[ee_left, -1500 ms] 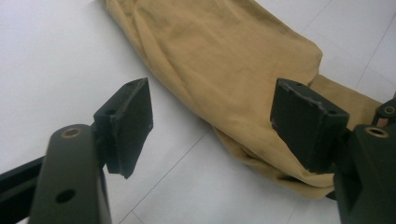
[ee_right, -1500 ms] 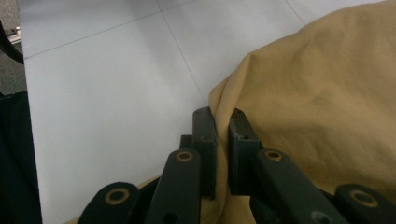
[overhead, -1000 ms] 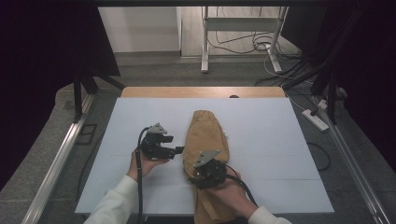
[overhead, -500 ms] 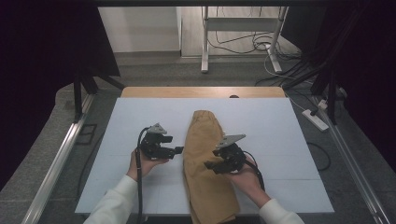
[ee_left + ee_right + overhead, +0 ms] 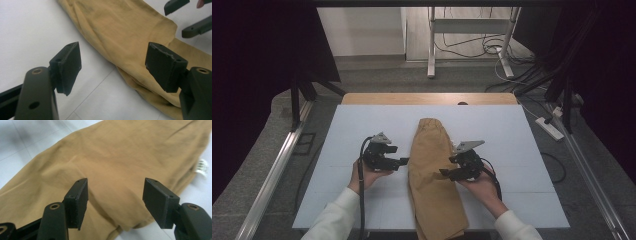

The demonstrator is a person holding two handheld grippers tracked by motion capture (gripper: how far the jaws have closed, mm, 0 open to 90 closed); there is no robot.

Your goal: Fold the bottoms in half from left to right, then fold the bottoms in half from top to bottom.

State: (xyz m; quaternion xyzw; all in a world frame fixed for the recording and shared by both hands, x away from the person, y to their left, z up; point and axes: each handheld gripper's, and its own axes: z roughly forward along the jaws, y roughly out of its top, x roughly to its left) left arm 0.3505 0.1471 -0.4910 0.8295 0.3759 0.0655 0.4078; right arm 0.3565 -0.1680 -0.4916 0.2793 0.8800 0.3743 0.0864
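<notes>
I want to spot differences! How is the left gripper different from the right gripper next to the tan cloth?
The left gripper waits off the tan cloth, over the white table; the right gripper reaches over the cloth's edge. The left points rightward; the right points leftward. The right's jaws have just been opening. Both have open, empty jaws.

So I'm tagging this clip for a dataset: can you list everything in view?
folded garment: one, tan, lengthwise on the board's middle
label: one, white, at the garment's edge
board: one, white, on the table
table: one, wooden edge beyond the board
metal stand: one, white, on the floor behind
power strip: one, white, floor at right
left gripper: black, open, beside the garment
right gripper: black, open, over the garment
</notes>
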